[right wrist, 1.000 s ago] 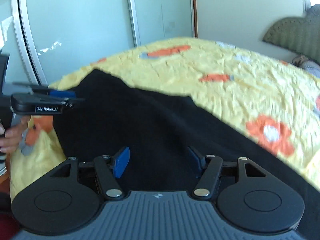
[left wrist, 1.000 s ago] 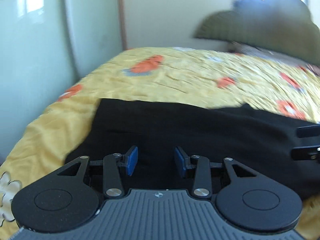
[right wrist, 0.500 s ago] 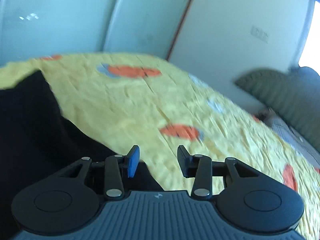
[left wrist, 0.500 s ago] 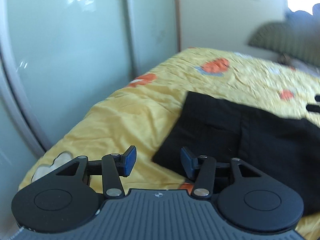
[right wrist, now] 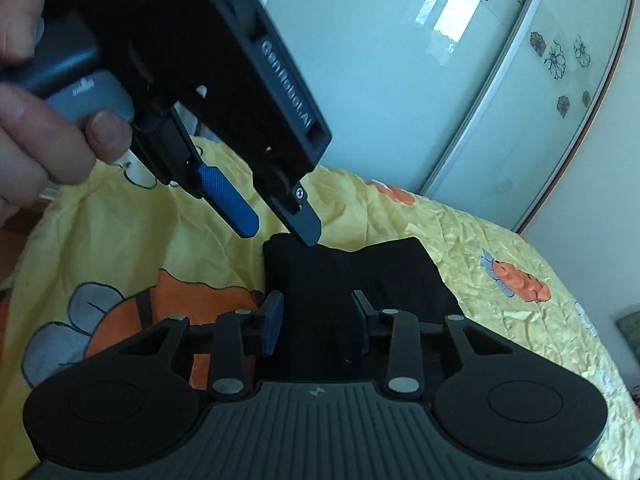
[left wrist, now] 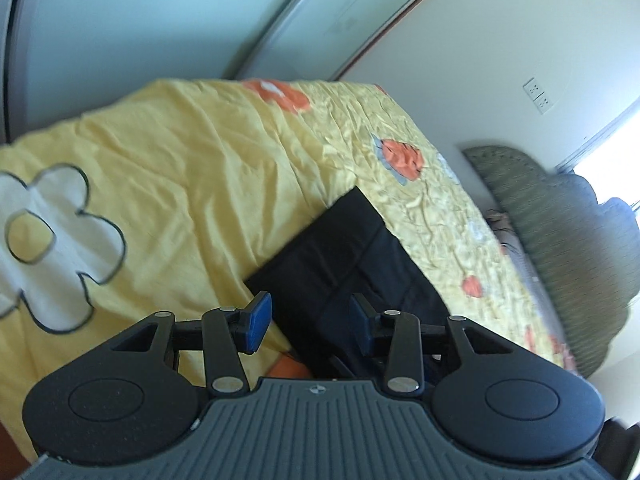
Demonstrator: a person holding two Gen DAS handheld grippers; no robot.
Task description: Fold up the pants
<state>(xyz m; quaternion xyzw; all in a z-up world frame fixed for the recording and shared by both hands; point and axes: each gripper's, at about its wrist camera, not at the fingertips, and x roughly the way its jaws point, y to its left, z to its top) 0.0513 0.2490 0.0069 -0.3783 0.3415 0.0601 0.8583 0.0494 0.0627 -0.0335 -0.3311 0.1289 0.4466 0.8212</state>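
Note:
The black pants (left wrist: 352, 264) lie flat on the yellow bedspread (left wrist: 180, 168), one end in front of both grippers. My left gripper (left wrist: 310, 328) is open and empty, hovering over that end's near corner. In the right wrist view the pants (right wrist: 340, 276) lie straight ahead. My right gripper (right wrist: 316, 328) is open and empty just above them. The left gripper (right wrist: 280, 230) shows there too, held in a hand (right wrist: 44, 120), open, tips just above the pants' far left corner.
The bedspread has orange (left wrist: 402, 156) and white flower prints (left wrist: 52, 248). Glass sliding wardrobe doors (right wrist: 460, 92) stand behind the bed. A green headboard cushion (left wrist: 560, 248) is at the right. The bed's edge drops off at the left.
Both grippers have swung round to the same end of the pants. The left one now points down at the corner, close to the right one. Both stay open.

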